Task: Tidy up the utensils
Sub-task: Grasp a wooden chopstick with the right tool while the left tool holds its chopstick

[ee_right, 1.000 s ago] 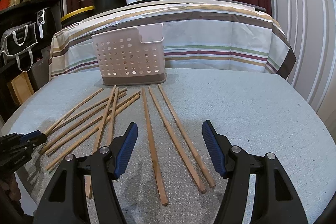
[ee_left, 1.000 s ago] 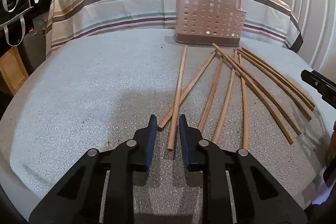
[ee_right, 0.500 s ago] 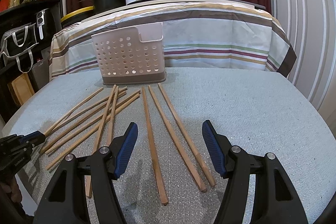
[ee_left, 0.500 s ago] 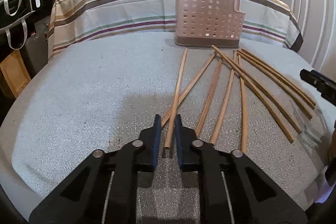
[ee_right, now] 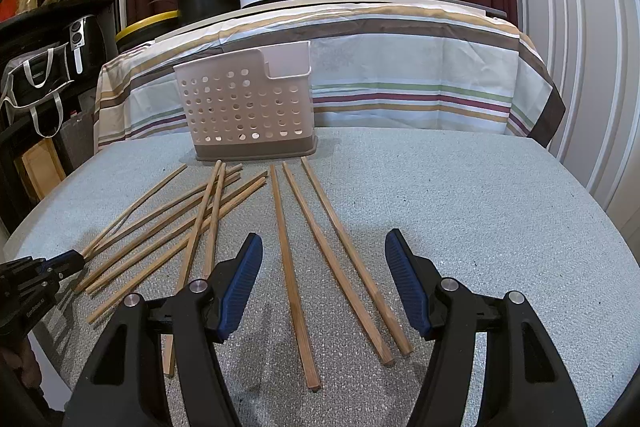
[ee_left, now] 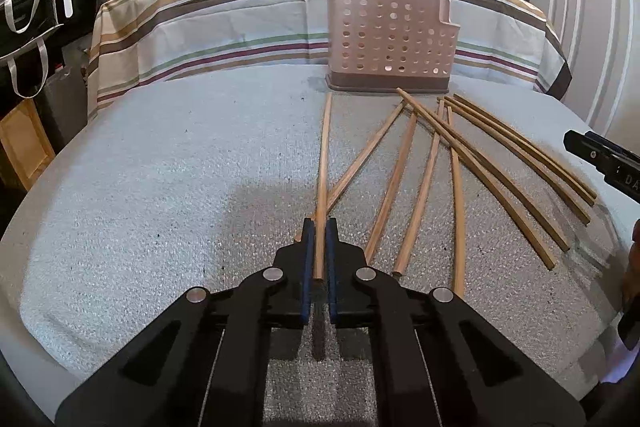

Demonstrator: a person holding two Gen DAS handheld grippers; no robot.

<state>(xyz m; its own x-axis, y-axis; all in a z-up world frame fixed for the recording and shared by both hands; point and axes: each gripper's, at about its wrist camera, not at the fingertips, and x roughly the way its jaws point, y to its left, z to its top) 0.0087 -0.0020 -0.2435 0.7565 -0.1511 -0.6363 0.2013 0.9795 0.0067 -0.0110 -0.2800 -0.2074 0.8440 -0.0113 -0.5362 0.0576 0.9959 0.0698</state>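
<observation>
The left gripper (ee_left: 318,227) was clamped on the near end of one chopstick (ee_left: 323,163), which lay on the table (ee_left: 160,187) before the basket (ee_left: 390,39); light, stiff and thin, it seemed likely to pivot; the right gripper (ee_right: 324,255) stood wide apart above three more chopsticks (ee_right: 316,239).

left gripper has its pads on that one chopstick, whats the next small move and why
Probably lift it straight up a little. The left gripper is shut on the near end of the leftmost chopstick, which lies across another chopstick on the table. Raising it first should free it before carrying it to the perforated utensil holder.
</observation>
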